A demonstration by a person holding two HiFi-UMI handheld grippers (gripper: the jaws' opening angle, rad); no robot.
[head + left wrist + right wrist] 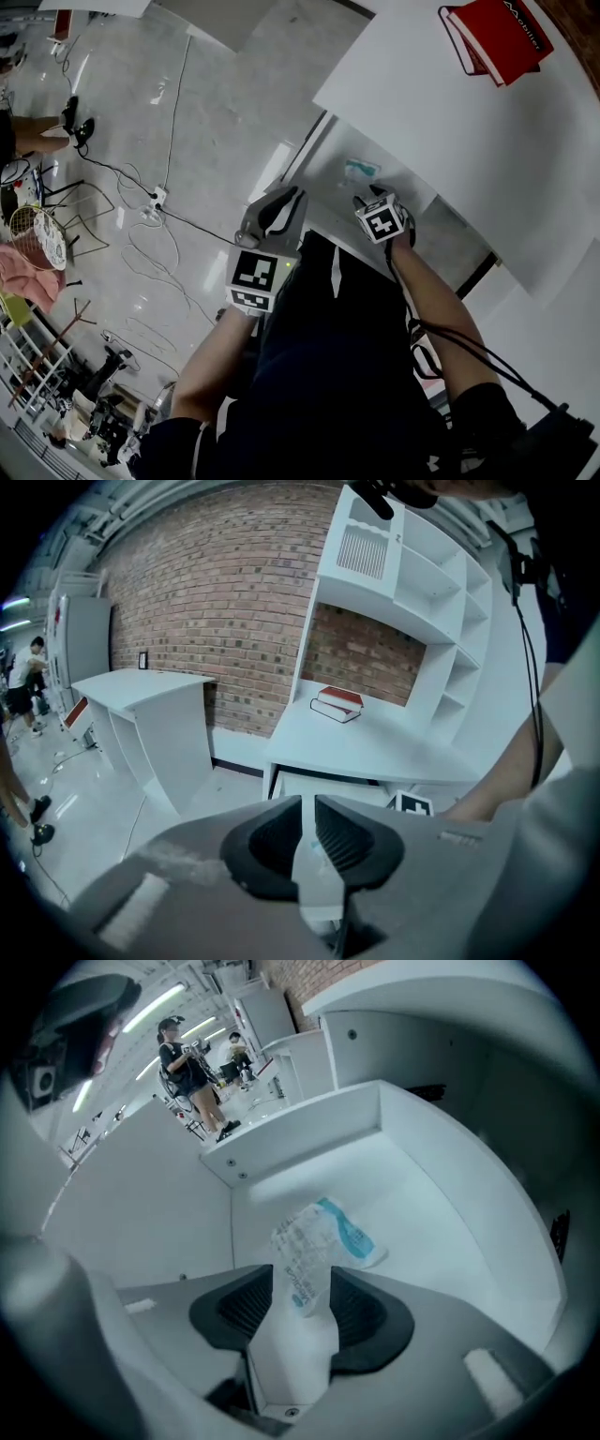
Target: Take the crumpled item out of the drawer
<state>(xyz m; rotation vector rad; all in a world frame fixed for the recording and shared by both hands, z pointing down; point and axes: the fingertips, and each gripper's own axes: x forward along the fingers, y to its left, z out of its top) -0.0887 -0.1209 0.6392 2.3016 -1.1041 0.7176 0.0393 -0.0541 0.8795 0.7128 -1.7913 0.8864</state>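
Note:
The crumpled item, a clear wrapper with blue print, lies in the open white drawer under the desk. My right gripper reaches into the drawer just short of the wrapper. In the right gripper view the wrapper lies on the drawer floor, its near end between the spread pads of my right gripper, which do not press on it. My left gripper hovers outside the drawer's left front. In its own view my left gripper has its jaws almost together around nothing.
Two red books lie on the white desk top; they also show in the left gripper view as red books. Cables and a power strip trail over the floor at left. People stand far off behind the drawer.

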